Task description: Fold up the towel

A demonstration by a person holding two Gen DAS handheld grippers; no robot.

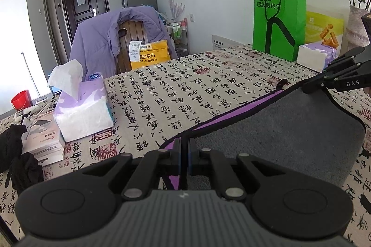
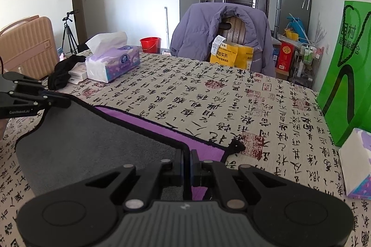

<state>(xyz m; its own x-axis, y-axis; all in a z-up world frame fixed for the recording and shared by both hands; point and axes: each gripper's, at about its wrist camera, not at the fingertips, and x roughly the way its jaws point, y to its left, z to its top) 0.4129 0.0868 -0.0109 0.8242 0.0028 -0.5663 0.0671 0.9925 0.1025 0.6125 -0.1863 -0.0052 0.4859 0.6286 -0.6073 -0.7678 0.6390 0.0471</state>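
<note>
The towel (image 1: 278, 131) is grey on one side and purple on the other, with a black hem. It lies on the calligraphy tablecloth (image 1: 162, 93), its near part lifted and folded over so the grey side faces up and a purple strip shows along the far edge. My left gripper (image 1: 184, 154) is shut on one lifted corner. My right gripper (image 2: 187, 161) is shut on the other corner of the towel (image 2: 92, 142). Each gripper shows in the other's view: the right one (image 1: 308, 86) at the right, the left one (image 2: 62, 103) at the left.
A tissue box (image 1: 83, 107) and books with black cloth (image 1: 20, 154) sit at the table's left. A green bag (image 1: 278, 17) and a tissue pack (image 1: 315, 56) stand at the right. A chair with a purple jacket (image 1: 111, 38) is behind the table.
</note>
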